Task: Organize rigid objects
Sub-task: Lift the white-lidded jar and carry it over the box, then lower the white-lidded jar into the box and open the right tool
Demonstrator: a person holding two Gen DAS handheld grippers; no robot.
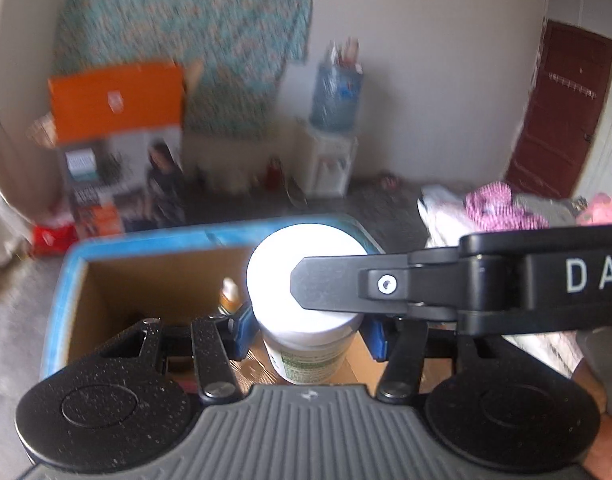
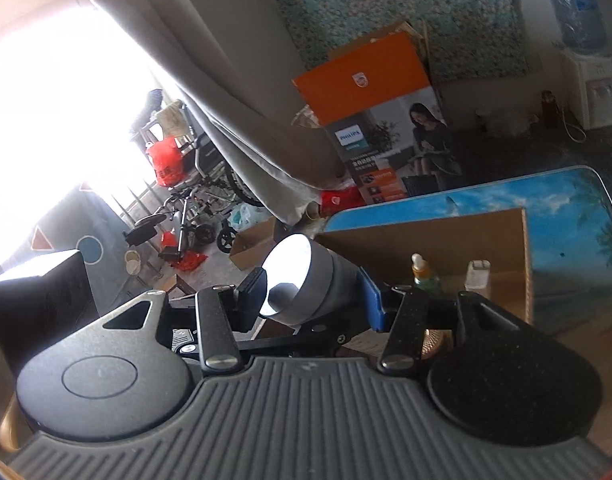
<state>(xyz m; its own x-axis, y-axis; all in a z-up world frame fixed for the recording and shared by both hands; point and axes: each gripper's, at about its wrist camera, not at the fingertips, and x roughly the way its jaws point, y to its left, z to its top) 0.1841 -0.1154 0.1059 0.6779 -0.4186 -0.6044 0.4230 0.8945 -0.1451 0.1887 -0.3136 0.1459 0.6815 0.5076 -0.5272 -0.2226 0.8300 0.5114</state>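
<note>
White-lidded jar (image 1: 306, 312) sits pinched between the blue pads (image 1: 376, 338) of the left gripper (image 1: 306, 336), jaws pressed against its sides just under the lid. Jar is upright, green-and-white label facing the camera, held over the open cardboard box (image 1: 154, 280). Box stands on the counter (image 1: 146, 240), which has a blue sky print on top.

Inside the box, left of the jar: a small bottle (image 1: 230, 298) with an orange body and pale cap, standing upright near the far wall. Motion blur in the left wrist view, so finer detail is unreadable.

Right gripper (image 1: 486, 284) crosses the left view from the right, its black finger tip overlapping the jar lid; contact or just in front, cannot tell.

Right wrist view: right gripper (image 2: 312, 300) has its jaws clamped on a grey cylinder (image 2: 318, 284), tilted, its bright flat end pointing up and left. Blue pad (image 2: 372, 300) bears on its right side, black pad (image 2: 252, 300) on its left. Cardboard box (image 2: 446, 240) is to the far right of it, with the small bottle (image 2: 422, 274) and a clear white-capped bottle (image 2: 477, 276) upright inside. Counter (image 2: 566, 220) shows beyond the box.

Background on the floor: an orange-and-grey Philips carton (image 2: 386, 120) and a water dispenser (image 2: 586, 60) by the far wall.
</note>
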